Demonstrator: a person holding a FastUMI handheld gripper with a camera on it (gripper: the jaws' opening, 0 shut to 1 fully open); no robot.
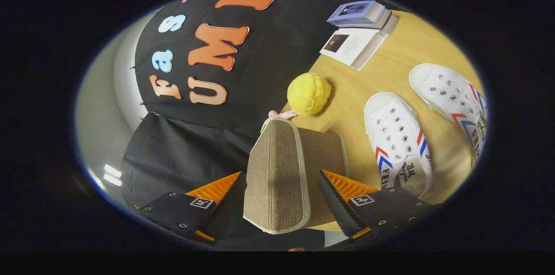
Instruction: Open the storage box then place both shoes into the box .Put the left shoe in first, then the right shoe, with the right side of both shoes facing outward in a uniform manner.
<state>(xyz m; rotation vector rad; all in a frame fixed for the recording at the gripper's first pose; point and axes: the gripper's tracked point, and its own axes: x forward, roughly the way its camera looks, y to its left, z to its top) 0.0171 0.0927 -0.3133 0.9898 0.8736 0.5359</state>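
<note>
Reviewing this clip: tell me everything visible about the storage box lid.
The lid is a brown woven-fabric flap with pale piping along its rounded edge. It stands raised on edge between the fingers of the tool, which flank it with small gaps, so a grip is unclear. Behind it lies the brown box on the wooden table. A pink tab shows at its far end.

"FEIYUE" partly legible along the near white shoe [399,145] side
</note>
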